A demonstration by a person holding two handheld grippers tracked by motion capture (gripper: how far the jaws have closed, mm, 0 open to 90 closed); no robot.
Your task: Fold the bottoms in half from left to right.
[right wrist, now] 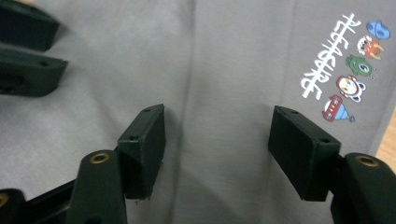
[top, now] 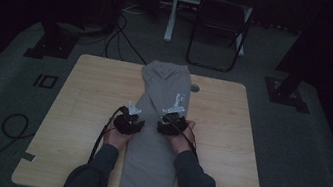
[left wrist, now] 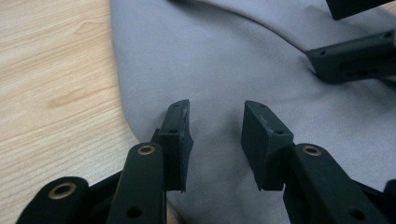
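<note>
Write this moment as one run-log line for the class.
item: grey trousers flat on table | left gripper: open, above fabric | right gripper: open, above fabric | print beside right gripper

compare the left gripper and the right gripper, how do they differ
The left gripper hangs over plain grey cloth near the garment's edge, with bare table beside it; the right gripper hangs by a centre seam, close to the cartoon print. In their own views, the right gripper's fingers stand wider apart than the left gripper's fingers. Both are open with nothing pinched, side by side over the garment.
</note>
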